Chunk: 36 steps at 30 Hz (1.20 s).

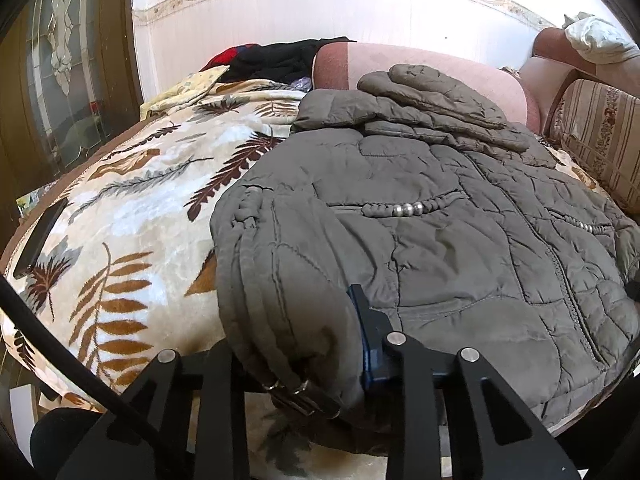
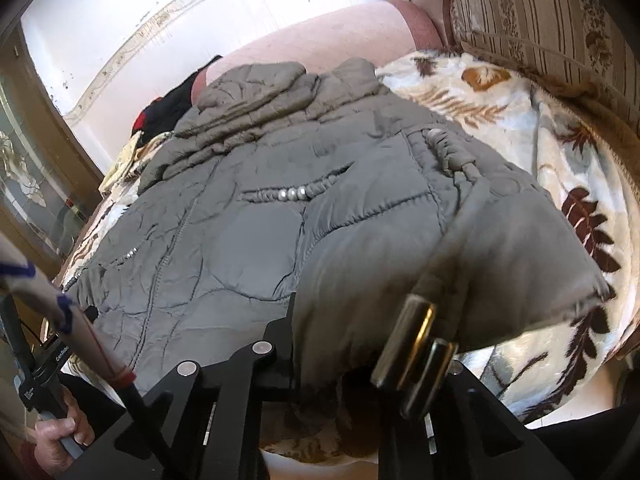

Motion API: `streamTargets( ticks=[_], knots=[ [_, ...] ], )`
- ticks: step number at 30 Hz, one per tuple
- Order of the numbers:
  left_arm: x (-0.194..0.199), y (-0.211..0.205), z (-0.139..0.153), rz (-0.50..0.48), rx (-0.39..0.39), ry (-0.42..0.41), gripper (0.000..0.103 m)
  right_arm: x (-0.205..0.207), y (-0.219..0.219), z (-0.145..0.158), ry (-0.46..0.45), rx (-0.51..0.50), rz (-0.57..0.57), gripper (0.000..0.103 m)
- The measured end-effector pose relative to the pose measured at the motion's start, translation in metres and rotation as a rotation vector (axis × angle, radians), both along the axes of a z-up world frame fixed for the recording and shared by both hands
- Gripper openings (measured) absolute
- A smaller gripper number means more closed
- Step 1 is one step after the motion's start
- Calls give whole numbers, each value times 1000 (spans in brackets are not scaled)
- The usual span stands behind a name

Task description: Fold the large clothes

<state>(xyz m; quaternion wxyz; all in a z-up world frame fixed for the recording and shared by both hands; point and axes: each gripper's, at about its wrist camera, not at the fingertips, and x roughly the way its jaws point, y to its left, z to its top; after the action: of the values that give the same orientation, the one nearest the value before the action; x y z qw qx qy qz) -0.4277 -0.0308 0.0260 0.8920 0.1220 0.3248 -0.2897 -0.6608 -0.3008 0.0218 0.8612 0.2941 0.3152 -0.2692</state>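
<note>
Both grippers are clamping the near hem of the grey quilted jacket [image 1: 420, 220]. Seen from its own camera, the left gripper [image 1: 304, 344] is pinching a bunched corner of the hem, with one blue-padded finger [image 1: 366, 320] pressing against the fabric and the other finger buried under the fold, so the jaws are standing only as far apart as the padding. A strap with metal rings [image 1: 286, 386] is hanging from that corner between the fingers. The right gripper [image 2: 360, 344] is gripping the opposite corner the same way, its left finger lying against the cloth and its right finger hidden behind a dangling brass buckle [image 2: 416, 344].

Zipped and front-up, the jacket is lying on a leaf-patterned blanket [image 1: 132, 216], its sleeves folded across the far end near the pink headboard [image 1: 400, 64]. Left of the jacket, a dark phone [image 1: 38, 240] is resting at the blanket's edge. Beyond it, black and red clothes [image 1: 276, 60] are piled by the wall. Right of the jacket, a striped cushion [image 2: 540, 28] is leaning.
</note>
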Motion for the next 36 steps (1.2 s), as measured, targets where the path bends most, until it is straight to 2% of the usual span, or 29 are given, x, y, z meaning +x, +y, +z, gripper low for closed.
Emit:
streamTargets(
  ticks=[4,10,15,19,20,22,27,31,34,36],
  knots=[
    [-4,1,3,-8,-2,-21,26,-3,6,11,-21,-54,3,14],
    [-13,4,11,-28,-9,-67,23,-10,11,20,-64,-70,5,13],
    [-10,2,8,-26,9,-52,24,-8,9,16,-44,-53,4,13],
    [-8,-1,2,-22,33,-35,30,-6,5,10,-21,-27,-1,18],
    [-6,-3,-1,-19,47,-21,38,-6,4,8,-14,-18,-4,18],
    [-4,-6,-6,-8,65,-12,45,-7,2,5,-9,0,-7,19],
    [-3,-10,-10,-3,59,-21,50,-5,2,-1,14,6,-5,20],
    [8,-13,-12,6,39,23,69,-2,2,-6,39,15,-6,23],
    [10,-12,-11,2,40,47,70,-1,1,-8,46,18,-9,23],
    [10,-9,-10,-3,26,53,60,-1,1,-8,49,19,-10,23]
  ],
)
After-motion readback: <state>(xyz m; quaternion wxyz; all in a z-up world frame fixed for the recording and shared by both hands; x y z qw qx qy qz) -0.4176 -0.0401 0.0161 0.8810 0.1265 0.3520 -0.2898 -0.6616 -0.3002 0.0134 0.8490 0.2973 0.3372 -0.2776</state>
